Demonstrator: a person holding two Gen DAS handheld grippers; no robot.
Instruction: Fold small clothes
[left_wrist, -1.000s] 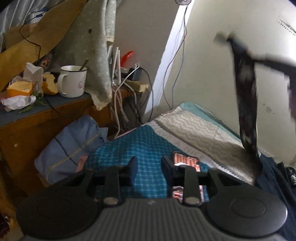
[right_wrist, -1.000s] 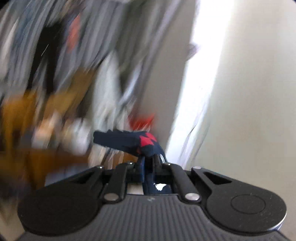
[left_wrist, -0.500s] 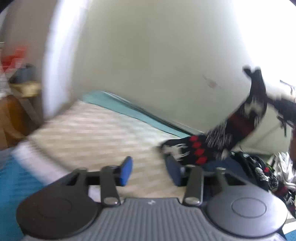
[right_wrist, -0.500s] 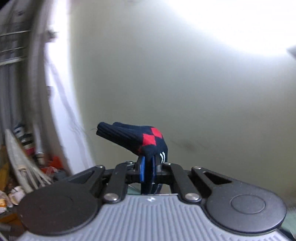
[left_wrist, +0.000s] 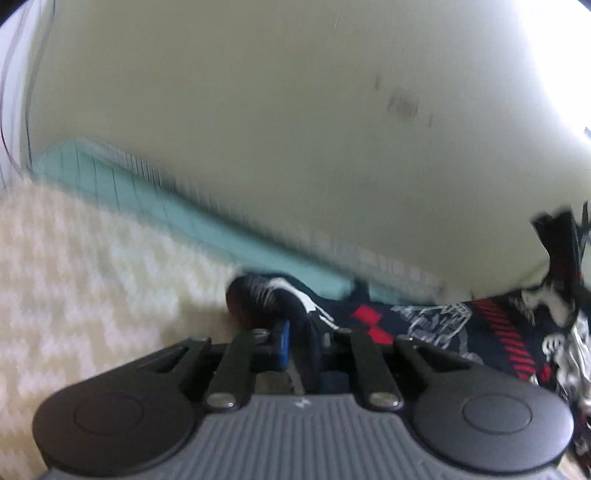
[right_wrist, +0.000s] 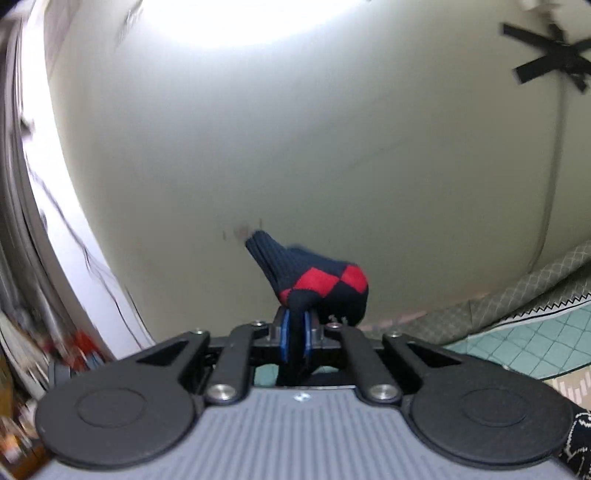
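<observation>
Clearly both tongs clamp the sock: left tongs (left_wrist: 301, 341) its toe, right tongs (right_wrist: 294, 334) its cuff (right_wrist: 295, 269).

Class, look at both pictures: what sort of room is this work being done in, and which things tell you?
Probably a bedroom: a patterned bedspread and teal sheet run along a plain wall.

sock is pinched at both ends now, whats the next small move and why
Probably lower the right gripper toward the bed and draw the sock flat. The right end is held up against the wall, while the left gripper pinches the other end low over the bed; folding needs it laid out.
</observation>
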